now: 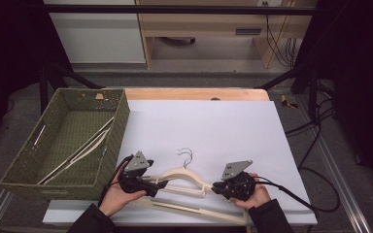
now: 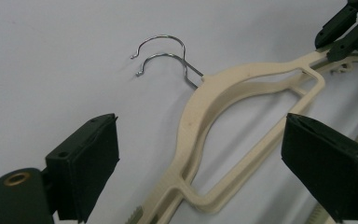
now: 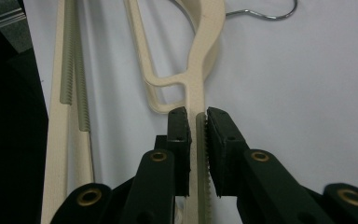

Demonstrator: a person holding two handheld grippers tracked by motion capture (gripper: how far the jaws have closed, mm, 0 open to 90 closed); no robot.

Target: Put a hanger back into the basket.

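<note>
At the far left of the table stands a rectangular green woven basket (image 1: 111, 131), and one or more cream plastic hangers (image 1: 80, 150) already lie slantwise inside it, so part of the putting-away looks done. Just to its right, near the table's front edge, the left gripper (image 1: 162, 183) is held in the person's left hand (image 1: 119, 194); in the left gripper view its jaws stand wide apart, with bare white sheet (image 1: 213, 121) between them and the near shoulder of a hanger running through the gap, the pads pressing on nothing. Further right lie two stacked cream plastic clothes hangers with wire hooks (image 1: 187, 175), flat on the white sheet, their chrome hooks (image 2: 165, 56) one over the other and pointing away from the person. At the right, the right gripper (image 1: 214, 187), in the right hand (image 1: 257, 194), has its jaws nearly closed and clamped on one hanger's thin ribbed arm, as the right gripper view plainly shows. By my judgement these two hangers have yet to be lifted and carried left into the basket; the right end is secured, the left end is not yet taken.
</note>
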